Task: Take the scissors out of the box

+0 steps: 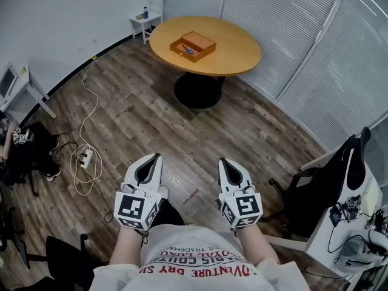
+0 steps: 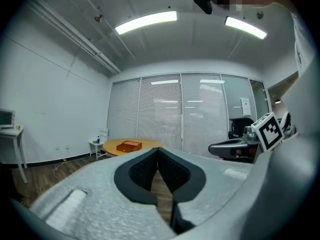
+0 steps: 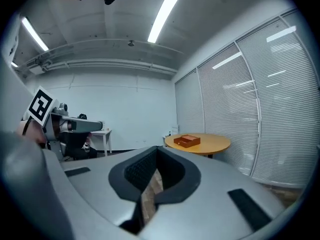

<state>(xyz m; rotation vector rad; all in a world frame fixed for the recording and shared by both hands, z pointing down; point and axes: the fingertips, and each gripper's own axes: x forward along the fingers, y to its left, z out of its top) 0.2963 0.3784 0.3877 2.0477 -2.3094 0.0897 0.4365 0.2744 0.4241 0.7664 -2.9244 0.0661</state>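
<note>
An open orange-brown box (image 1: 193,46) sits on a round wooden table (image 1: 236,53) far across the room. A small dark and blue item, apparently the scissors (image 1: 187,50), lies in its near compartment. Both grippers are held close to the person's body, well away from the table. My left gripper (image 1: 155,157) and my right gripper (image 1: 224,162) point toward the table, jaws shut and nothing in them. The box (image 2: 130,145) shows small above the left gripper (image 2: 158,150) in the left gripper view. It also appears as a small box (image 3: 187,141) beyond the right gripper (image 3: 156,149) in the right gripper view.
Wooden floor stretches between me and the table. A white cable and power strip (image 1: 85,157) lie on the floor at left. A black office chair (image 1: 321,187) and a desk stand at right. A small white side table (image 1: 147,18) is against the far wall. Blinds (image 1: 315,41) line the right side.
</note>
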